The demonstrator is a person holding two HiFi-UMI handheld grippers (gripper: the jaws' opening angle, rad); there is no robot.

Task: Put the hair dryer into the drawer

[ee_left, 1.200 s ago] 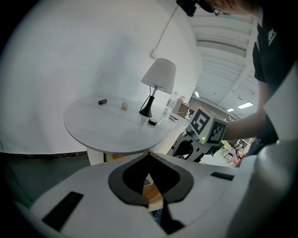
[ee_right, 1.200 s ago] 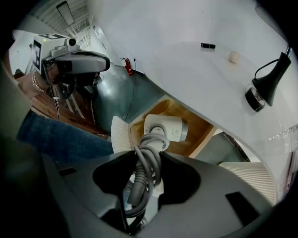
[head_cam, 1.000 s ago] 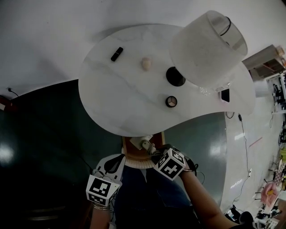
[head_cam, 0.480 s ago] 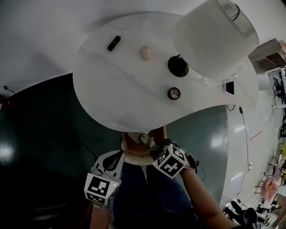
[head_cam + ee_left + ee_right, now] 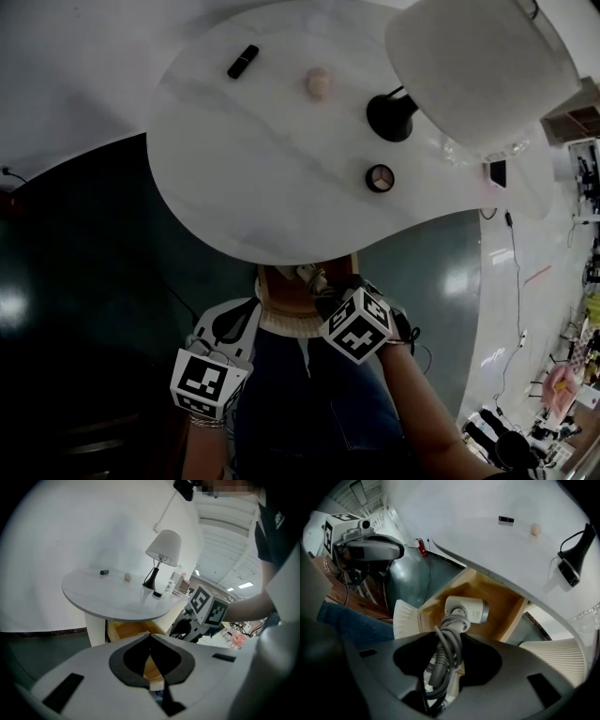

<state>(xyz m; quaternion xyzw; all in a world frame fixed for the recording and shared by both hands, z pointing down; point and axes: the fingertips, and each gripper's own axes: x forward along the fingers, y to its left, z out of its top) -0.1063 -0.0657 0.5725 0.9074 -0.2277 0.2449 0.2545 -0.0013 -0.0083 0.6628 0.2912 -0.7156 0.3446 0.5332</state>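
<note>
A white hair dryer [image 5: 466, 609], its grey cord wound round the handle, hangs head-first over the open wooden drawer [image 5: 504, 599] under the table top. My right gripper [image 5: 447, 641] is shut on the handle and points steeply down. In the head view the dryer [image 5: 312, 277] shows just above the drawer [image 5: 281, 292], in front of the right gripper's marker cube. To the left and nearer the person, my left gripper [image 5: 150, 637] has its tips together and holds nothing. It points towards the drawer from outside it.
On the white table top [image 5: 253, 178] stand a lamp [image 5: 478, 66] with a black base [image 5: 391, 114], a round compact [image 5: 380, 177], a pink ball [image 5: 318, 82], a small black item [image 5: 243, 61] and a phone [image 5: 497, 173]. The drawer's ribbed white front [image 5: 289, 323] faces the person.
Both grippers have sunk a little, and the hair dryer has come lower over the drawer. The right gripper's hold on it is unchanged.
</note>
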